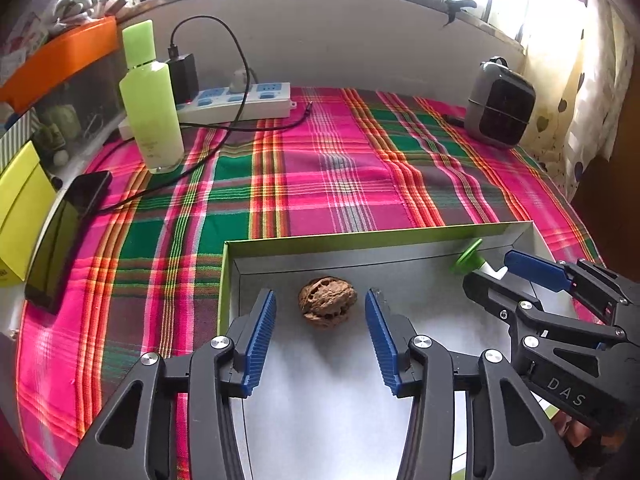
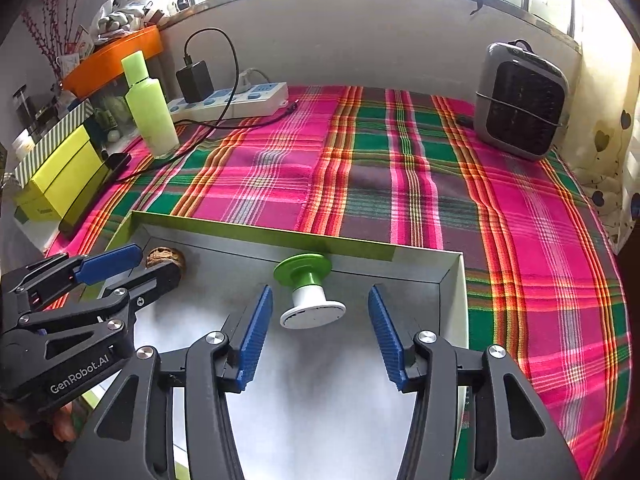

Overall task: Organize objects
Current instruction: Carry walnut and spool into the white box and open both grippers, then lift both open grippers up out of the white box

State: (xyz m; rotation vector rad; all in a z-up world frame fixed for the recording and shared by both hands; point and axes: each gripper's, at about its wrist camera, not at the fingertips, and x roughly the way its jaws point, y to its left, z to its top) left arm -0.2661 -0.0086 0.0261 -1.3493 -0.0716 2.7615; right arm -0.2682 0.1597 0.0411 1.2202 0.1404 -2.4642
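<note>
Left wrist: close over the box (image 1: 420,236), left half, facing the window.
Right wrist: close over the right half, same heading.
Shared: box, plaid cloth (image 2: 360,168).

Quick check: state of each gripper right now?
Left gripper: open, empty, straddling the walnut in the box.
Right gripper: open, empty, around the spool.

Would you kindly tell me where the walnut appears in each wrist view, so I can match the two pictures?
Left wrist: walnut low centre, in the box between the open left claw fingers.
Right wrist: walnut far left, partly behind the left claw.
Shared landmark: green-topped spool.
</note>
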